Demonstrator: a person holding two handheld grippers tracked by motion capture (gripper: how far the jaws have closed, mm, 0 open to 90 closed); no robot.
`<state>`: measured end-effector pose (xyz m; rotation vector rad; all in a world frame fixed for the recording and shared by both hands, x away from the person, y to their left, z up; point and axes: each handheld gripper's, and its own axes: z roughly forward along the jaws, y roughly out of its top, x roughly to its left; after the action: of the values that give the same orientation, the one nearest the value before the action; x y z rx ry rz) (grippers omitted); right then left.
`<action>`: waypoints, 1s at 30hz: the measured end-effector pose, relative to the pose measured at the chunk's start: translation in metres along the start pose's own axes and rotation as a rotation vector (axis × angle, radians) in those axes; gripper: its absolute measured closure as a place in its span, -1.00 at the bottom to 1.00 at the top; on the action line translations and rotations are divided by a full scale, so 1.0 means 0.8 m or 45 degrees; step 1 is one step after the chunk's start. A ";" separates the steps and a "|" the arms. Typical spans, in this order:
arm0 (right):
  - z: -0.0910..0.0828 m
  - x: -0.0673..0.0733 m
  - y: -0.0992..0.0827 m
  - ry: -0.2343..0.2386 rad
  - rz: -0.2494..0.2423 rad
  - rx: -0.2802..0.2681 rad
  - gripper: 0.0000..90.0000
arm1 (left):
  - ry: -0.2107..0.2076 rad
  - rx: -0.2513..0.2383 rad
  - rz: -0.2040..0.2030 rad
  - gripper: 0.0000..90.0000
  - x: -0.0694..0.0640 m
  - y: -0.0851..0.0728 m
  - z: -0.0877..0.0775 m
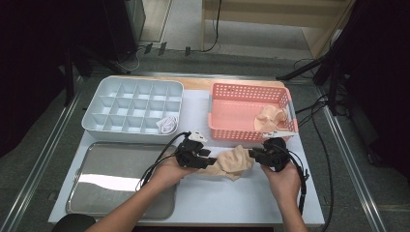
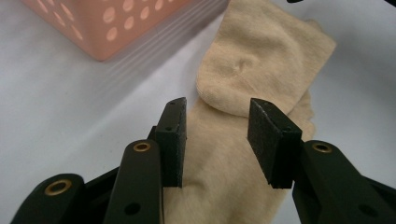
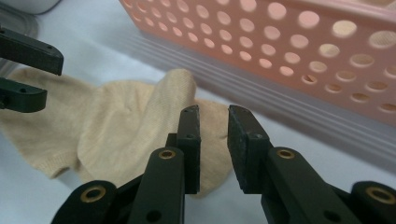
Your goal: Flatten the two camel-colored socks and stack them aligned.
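Beige knit is what I am working on: a sock (image 1: 234, 163) lies crumpled on the white table (image 1: 203, 193), just in front of the pink perforated basket (image 1: 249, 111), and I have one claw on each side of it. My left claw (image 2: 215, 140) stands released, its jaws set apart above the sock's lower length with cloth showing between them but no pad pressing on it; I read that as lining up for a pinch on the flat part, so the fabric can be pulled straight. My right claw (image 3: 214, 144) has its jaws close together yet parted, and the narrow gap between them is bare, so it grasps nothing; it sits at the sock's near edge, where a raised fold gives something to bite on. In the high view, left claw (image 1: 205, 162) and right claw (image 1: 255, 154) face each other across the sock, which suits stretching or folding it between them. A second beige sock (image 1: 270, 120) already lies inside the basket, so I judge the basket to be the supply. The white divided organiser (image 1: 133, 104) behind holds one rolled white sock (image 1: 167, 125) in its near right compartment, likely the destination. The steel tray (image 1: 121, 179) to the left carries nothing.
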<state>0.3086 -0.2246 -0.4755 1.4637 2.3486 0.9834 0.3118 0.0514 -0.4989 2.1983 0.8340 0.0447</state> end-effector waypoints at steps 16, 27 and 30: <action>0.024 -0.011 -0.011 -0.013 0.014 0.063 0.47 | -0.004 0.009 -0.027 0.26 -0.007 0.008 0.037; 0.040 -0.003 -0.014 -0.047 -0.022 0.086 0.70 | -0.001 0.013 0.011 0.78 -0.010 0.006 0.043; 0.040 -0.004 -0.013 -0.026 0.016 0.093 0.87 | -0.017 0.017 -0.002 0.87 -0.006 0.006 0.041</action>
<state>0.3183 -0.2165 -0.5068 1.5092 2.3874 0.8901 0.3198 0.0247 -0.5174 2.2082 0.8309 0.0242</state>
